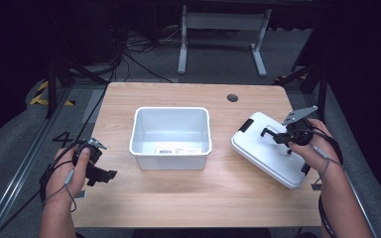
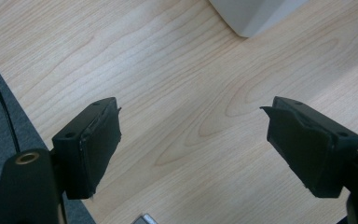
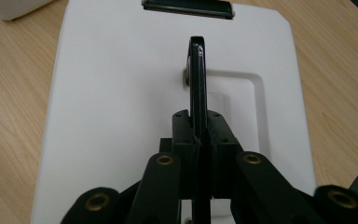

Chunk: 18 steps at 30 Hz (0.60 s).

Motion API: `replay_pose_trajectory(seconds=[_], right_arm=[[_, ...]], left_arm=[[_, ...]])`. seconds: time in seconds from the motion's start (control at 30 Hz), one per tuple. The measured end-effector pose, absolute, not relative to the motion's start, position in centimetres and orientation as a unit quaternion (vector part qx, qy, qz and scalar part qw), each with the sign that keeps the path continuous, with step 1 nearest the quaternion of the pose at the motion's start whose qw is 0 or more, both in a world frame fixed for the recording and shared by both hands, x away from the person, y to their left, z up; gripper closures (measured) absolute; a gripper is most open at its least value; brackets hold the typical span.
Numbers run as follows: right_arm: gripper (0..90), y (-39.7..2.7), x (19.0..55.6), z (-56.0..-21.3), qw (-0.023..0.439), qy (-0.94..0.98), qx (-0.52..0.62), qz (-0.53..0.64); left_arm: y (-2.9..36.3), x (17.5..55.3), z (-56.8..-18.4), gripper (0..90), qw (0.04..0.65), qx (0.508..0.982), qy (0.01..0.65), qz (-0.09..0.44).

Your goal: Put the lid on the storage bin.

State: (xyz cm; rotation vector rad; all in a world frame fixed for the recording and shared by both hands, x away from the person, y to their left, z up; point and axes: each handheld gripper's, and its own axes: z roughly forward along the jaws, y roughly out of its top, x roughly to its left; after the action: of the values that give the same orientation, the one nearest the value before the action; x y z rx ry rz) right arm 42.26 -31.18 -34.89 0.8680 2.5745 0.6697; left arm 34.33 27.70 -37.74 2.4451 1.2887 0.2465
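Observation:
A white plastic bin stands open in the middle of the wooden table. To its right is the bin's white lid, turned at an angle, with black clips at its ends. My right gripper is over the lid, shut on its black handle, which stands upright between the jaws of the right gripper. In the right gripper view the lid spreads out below. Whether the lid still touches the table I cannot tell. My left gripper is open over bare wood at the left; the left gripper holds nothing.
The bin's corner shows at the top of the left gripper view. A black clip sits on the lid's far edge. A round cable hole is at the table's back. Cables and a desk frame lie on the floor beyond.

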Motion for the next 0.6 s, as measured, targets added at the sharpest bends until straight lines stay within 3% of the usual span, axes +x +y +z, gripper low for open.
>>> replay_pose_trajectory(seconds=[0.6], right_arm=[[84.6, -27.3, 43.0, -28.6, 0.174, 0.928, 0.236, 0.232]], left_arm=[[28.2, 35.1, -37.0, 18.0, 0.191, 0.867, 0.452, 0.088]])
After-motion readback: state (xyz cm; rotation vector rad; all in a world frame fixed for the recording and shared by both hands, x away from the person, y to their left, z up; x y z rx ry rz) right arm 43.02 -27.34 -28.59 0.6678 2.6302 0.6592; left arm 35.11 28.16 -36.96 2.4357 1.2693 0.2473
